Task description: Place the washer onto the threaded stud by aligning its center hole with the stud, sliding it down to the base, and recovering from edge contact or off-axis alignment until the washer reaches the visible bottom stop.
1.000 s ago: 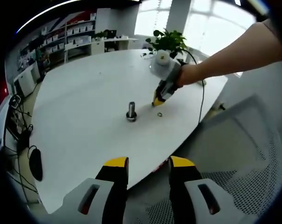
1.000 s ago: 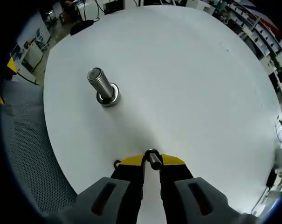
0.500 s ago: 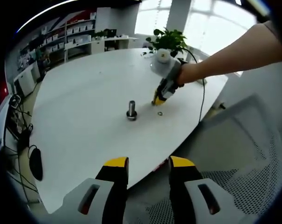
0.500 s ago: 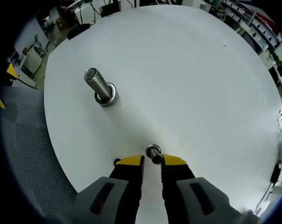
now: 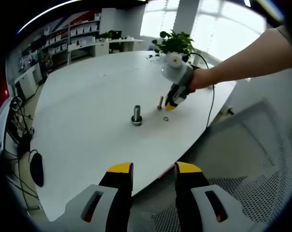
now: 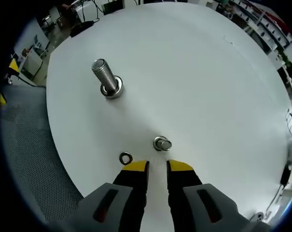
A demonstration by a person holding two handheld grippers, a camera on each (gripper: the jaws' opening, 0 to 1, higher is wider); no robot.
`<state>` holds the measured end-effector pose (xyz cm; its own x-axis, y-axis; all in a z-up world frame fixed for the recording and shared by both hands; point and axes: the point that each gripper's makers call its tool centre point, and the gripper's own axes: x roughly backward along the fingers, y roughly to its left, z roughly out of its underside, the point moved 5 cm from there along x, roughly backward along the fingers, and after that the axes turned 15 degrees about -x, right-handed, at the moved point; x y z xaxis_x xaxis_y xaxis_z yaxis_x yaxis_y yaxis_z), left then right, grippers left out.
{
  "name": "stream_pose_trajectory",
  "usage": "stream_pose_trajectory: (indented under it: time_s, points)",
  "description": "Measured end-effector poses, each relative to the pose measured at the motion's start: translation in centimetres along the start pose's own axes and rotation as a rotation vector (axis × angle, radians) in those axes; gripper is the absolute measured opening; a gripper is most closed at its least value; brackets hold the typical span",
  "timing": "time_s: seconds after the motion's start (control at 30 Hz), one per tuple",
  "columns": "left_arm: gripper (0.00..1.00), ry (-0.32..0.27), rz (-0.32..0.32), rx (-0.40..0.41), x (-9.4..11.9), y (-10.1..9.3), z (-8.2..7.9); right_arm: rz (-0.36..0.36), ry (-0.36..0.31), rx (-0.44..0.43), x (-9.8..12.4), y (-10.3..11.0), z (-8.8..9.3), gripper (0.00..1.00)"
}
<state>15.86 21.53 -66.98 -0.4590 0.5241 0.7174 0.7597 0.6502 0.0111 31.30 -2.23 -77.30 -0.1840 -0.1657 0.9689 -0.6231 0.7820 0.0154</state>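
washer (image 6: 125, 158) flat on white table (image 6: 208, 87), just left of right gripper (image 6: 157, 167) tips, jaws slightly apart, empty. small stud (image 6: 161, 144) upright just ahead; big threaded stud (image 6: 107, 82) farther off. left gripper (image 5: 153, 170) apart, off the table edge.

At frame centre, a steel threaded stud (image 5: 136, 115) stands on the white round table (image 5: 88, 130); a small metal washer ring (image 5: 166, 118) lies right of it, below the yellow-tipped right gripper (image 5: 173, 103).

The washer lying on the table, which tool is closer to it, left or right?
Right. The right tool sits just beside the washer, its tips almost at it. The left tool hangs back off the table edge, far from the washer.
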Motion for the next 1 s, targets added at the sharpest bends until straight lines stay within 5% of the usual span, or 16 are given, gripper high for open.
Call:
stream_pose_trajectory:
  time_s: [1.0]
  points:
    - [0.32, -0.033, 0.008, -0.013, 0.1, -0.1, -0.5, -0.02, 0.032, 0.027, -0.8, 1.9, 1.7, 0.21]
